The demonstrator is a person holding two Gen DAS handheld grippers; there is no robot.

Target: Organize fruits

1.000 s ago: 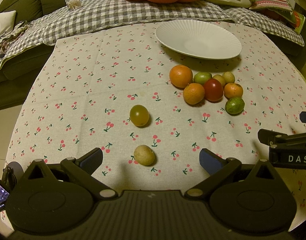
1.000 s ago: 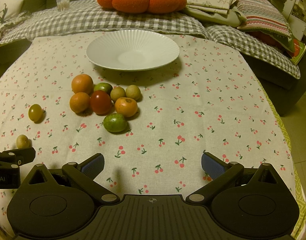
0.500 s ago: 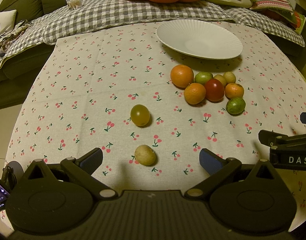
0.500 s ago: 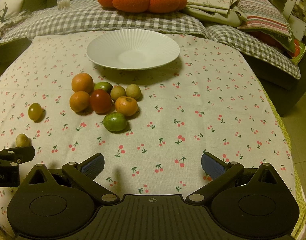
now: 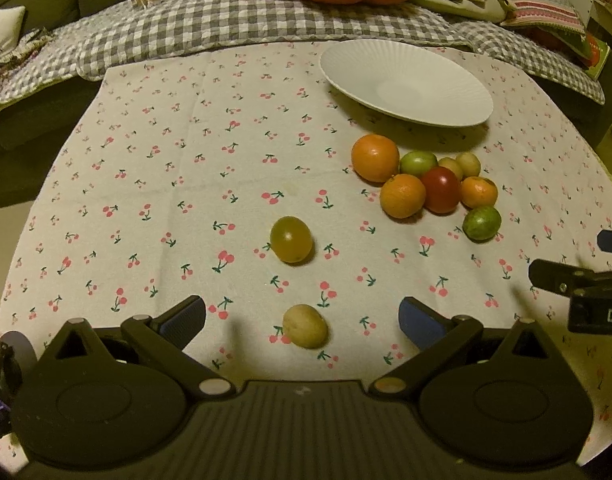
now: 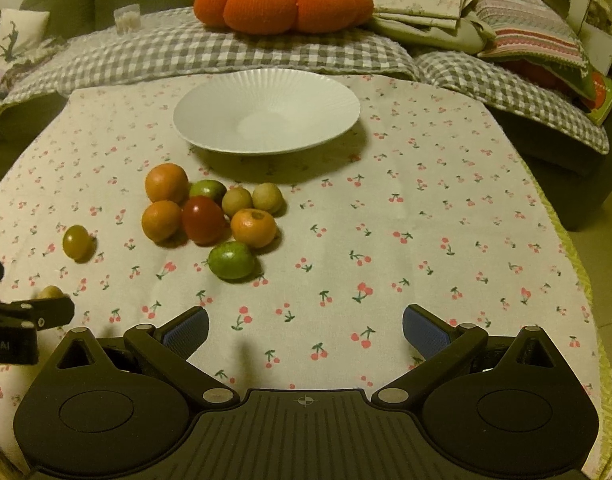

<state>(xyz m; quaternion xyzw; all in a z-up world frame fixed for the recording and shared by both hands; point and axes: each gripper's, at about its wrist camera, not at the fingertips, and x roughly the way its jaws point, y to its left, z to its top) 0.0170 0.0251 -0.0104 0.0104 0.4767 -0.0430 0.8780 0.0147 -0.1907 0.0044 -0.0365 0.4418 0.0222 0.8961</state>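
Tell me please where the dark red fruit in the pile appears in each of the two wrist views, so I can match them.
Left wrist view: the dark red fruit sits right of centre, in the cluster below the white plate.
Right wrist view: the dark red fruit sits left of centre, in the middle of the cluster.
Shared landmark: the white plate, behind the cluster in both views.

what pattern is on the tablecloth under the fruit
Small red cherries with green stems, printed all over the cream tablecloth; the right wrist view shows it best.
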